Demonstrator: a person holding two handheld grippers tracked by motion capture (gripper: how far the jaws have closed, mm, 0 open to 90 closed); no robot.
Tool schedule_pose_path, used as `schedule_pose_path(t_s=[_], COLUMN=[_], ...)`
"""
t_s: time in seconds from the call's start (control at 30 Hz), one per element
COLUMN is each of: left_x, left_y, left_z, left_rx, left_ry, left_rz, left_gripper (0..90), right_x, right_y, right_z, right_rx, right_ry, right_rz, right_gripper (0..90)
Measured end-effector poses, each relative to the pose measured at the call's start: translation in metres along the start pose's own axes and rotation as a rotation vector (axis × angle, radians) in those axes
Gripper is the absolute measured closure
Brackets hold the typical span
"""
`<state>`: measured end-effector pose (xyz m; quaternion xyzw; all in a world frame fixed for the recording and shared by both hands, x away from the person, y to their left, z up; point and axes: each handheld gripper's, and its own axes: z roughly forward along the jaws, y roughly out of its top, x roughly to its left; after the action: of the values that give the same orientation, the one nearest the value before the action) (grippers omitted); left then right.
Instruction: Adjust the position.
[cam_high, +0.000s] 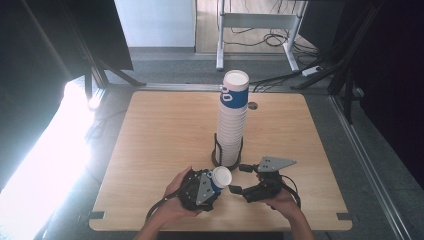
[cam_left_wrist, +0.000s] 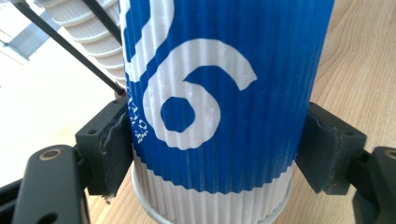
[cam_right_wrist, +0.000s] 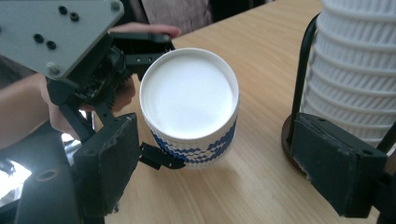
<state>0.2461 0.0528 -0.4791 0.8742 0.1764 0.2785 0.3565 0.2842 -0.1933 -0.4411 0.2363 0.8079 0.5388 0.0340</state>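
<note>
The left tool (cam_high: 218, 186) pinches a ribbed paper cup (cam_left_wrist: 219, 112), blue with white lettering and a white band at its base, low over the wooden surface (cam_high: 150, 150) near the person's edge. Its rim is cut off in the left gripper view. The right tool (cam_right_wrist: 219, 172) stands spread, unpressed, beside the cup (cam_right_wrist: 189, 105). A tall stack of corrugated cups (cam_high: 232, 120) rises from a black wire holder (cam_high: 216, 150).

We see a ribbed paper cup (cam_left_wrist: 224, 116), blue with a white figure and a white band at its base, a tall white ribbed stack (cam_high: 231, 127) topped by a blue-banded cup at frame centre, black claws, and a pale wood-grain surface (cam_high: 160, 135).
</note>
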Motion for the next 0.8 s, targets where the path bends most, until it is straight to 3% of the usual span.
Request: schedule_pose_path(t_s=[0.3, 0.6, 0.8], left_x=[-0.012, -0.022, -0.026], left_y=[0.004, 0.007, 0.007], left_z=[0.004, 0.008, 0.010], left_rx=[0.042, 0.073, 0.082], left_ry=[0.045, 0.091, 0.103], left_rz=[0.095, 0.175, 0.201], left_gripper=[20.5, 20.4, 20.4], right_x=[0.006, 0.007, 0.008], right_y=[0.000, -0.002, -0.004], right_z=[0.011, 0.023, 0.029], right_rx=[0.090, 0.140, 0.162], right_ry=[0.044, 0.038, 0.032], right_rz=[-0.014, -0.008, -0.006], right_gripper=[14.7, 15.2, 17.0])
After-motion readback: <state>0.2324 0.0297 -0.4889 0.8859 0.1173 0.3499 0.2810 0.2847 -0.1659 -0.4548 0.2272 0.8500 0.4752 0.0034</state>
